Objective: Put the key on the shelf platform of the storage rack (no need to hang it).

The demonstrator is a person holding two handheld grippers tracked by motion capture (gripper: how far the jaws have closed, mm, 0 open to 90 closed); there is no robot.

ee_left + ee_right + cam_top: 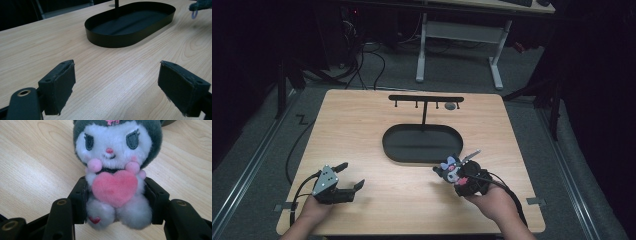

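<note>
a black oval tray [422, 143] sits near the middle of the wooden table [362, 130], and from its far side a thin black stand [426, 100] rises to a crossbar with small hooks; a small grey round thing hangs or sits at the bar's 3 o'clock end, too small to make out. the tray stands between the two grippers and the stand. at about 7 o'clock on the table the left gripper [347, 176] rests low in the person's left hand [314, 209], its jaws spread wide with bare wood between them; in the left gripper view the tray [130, 37] lies ahead at 12 o'clock, and a grey scrap with a pale ring is cut off at the top right corner. at about 5 o'clock the right gripper [116, 200] is clamped on a plush toy [116, 170], dark-hooded, white-faced, holding a pink heart, squeezed at its body just beside the tray's near rim. the toy's hood top is cut off. beyond the table, a white desk frame [459, 35] and cables lie in deep shadow.
</note>
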